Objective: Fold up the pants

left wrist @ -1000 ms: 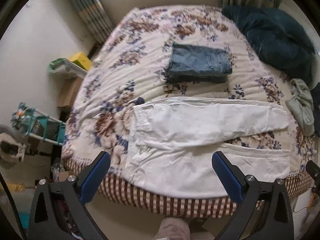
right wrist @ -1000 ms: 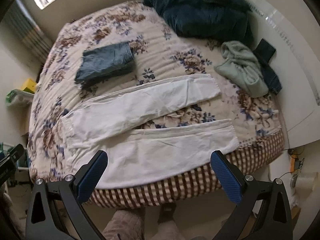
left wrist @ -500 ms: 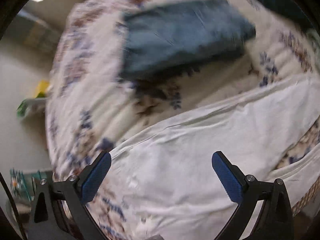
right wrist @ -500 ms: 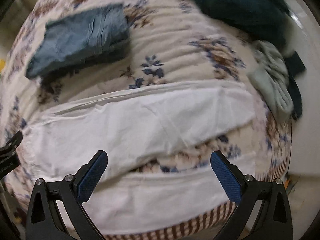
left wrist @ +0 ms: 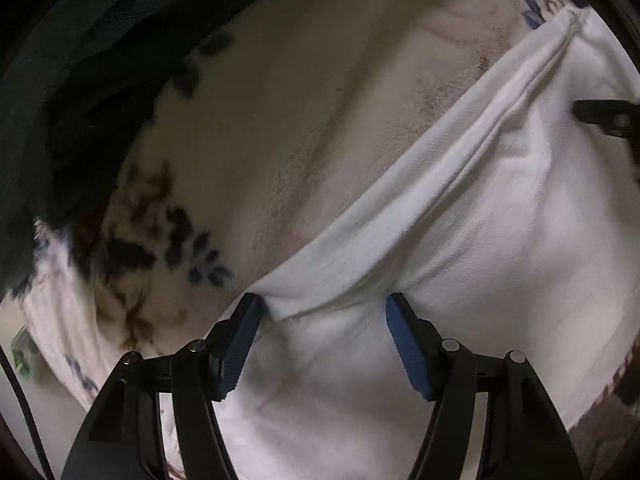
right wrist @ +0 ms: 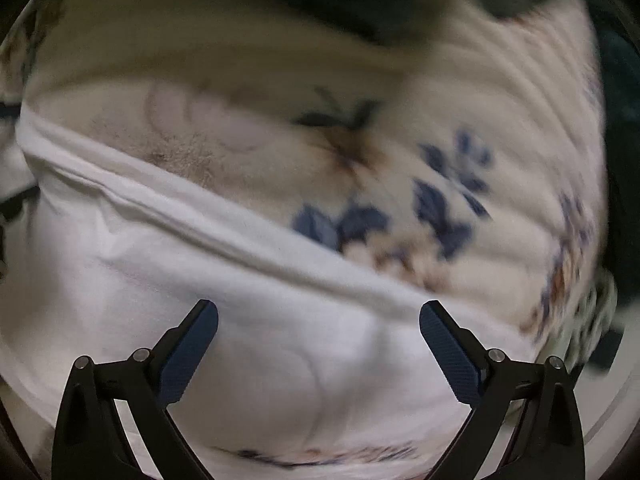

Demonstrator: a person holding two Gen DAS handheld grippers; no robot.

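Note:
White pants (left wrist: 500, 220) lie spread on a floral bedspread (left wrist: 288, 112). My left gripper (left wrist: 322, 312) is down on the far edge of the upper leg, jaws partly closed around a raised fold of white cloth, pads not fully together. My right gripper (right wrist: 318, 320) is open wide, low over the same white leg (right wrist: 200, 280), its fingers straddling the cloth near its far edge. The tip of the right gripper (left wrist: 608, 116) shows at the right edge of the left wrist view.
A dark blue-green folded garment (left wrist: 60, 80) lies just beyond the pants on the left; dark bedding (right wrist: 360, 0) lies at the back. The bedspread (right wrist: 360, 120) is quilted with blue and brown flowers.
Both grippers have dropped from above the bed's foot to the far edge of the upper pant leg. The left jaws have narrowed around a cloth fold.

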